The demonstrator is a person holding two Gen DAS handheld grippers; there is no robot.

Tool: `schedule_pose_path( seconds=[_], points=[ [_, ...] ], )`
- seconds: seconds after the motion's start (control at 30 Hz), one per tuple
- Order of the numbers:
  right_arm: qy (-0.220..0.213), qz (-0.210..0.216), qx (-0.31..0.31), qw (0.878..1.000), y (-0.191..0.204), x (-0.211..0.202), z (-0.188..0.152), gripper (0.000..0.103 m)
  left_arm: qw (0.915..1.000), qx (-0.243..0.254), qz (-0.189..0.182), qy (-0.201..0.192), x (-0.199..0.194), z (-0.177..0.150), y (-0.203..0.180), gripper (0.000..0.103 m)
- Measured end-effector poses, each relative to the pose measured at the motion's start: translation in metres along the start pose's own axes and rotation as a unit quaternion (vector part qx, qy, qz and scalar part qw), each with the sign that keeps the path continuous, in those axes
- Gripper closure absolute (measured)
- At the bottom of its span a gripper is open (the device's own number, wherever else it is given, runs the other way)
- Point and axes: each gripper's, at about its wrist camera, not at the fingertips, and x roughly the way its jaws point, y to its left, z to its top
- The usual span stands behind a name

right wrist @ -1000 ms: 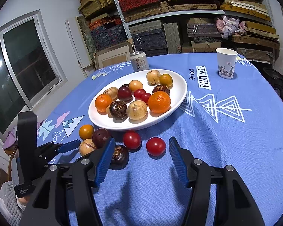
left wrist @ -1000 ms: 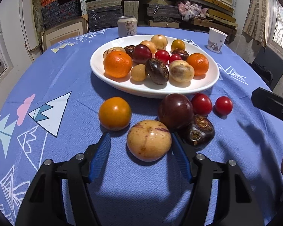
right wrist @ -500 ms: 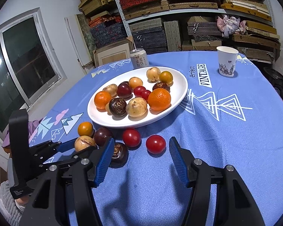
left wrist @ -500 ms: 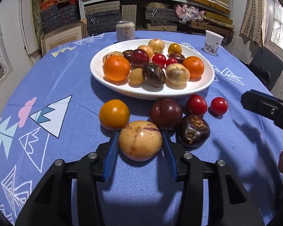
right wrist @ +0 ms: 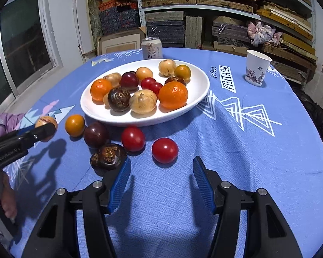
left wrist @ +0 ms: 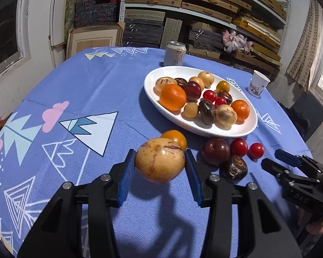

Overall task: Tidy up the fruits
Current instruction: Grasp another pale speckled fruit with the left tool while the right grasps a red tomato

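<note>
One melon clamped between the pads of the left gripper, lifted clear of the cloth (shadow beneath). Carry step in hand; next calls for a swing far and right to the plate, then a gentle release into a free spot among the crowded fruit. Closed down on the melon just now. Near the plate's near rim, five fruits loose on the cloth. Right gripper spread and empty, red tomato just beyond its tips, not yet between them.
</note>
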Motion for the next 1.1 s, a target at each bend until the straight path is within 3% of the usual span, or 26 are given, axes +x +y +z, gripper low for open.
schedule_pose_path(
  seconds=[0.6, 0.73, 0.87, 1.1],
  points=[
    [0.007, -0.001, -0.009, 1.0, 0.004, 0.021, 0.011, 0.055, 0.9998, 0.009, -0.016, 0.004, -0.002, -0.003, -0.005, 0.058],
    [0.019, 0.004, 0.005, 1.0, -0.001, 0.027, 0.013, 0.059, 0.9998, 0.01, -0.017, 0.009, 0.0, -0.003, -0.006, 0.058],
    [0.028, 0.005, 0.014, 0.999, -0.003, 0.032, 0.012, 0.07, 0.9997, 0.011, -0.017, 0.012, 0.001, -0.004, -0.006, 0.058],
    [0.019, 0.011, 0.022, 1.0, -0.006, 0.028, 0.012, 0.071, 0.9994, 0.015, -0.013, 0.028, 0.01, -0.005, -0.007, 0.058]
  ],
)
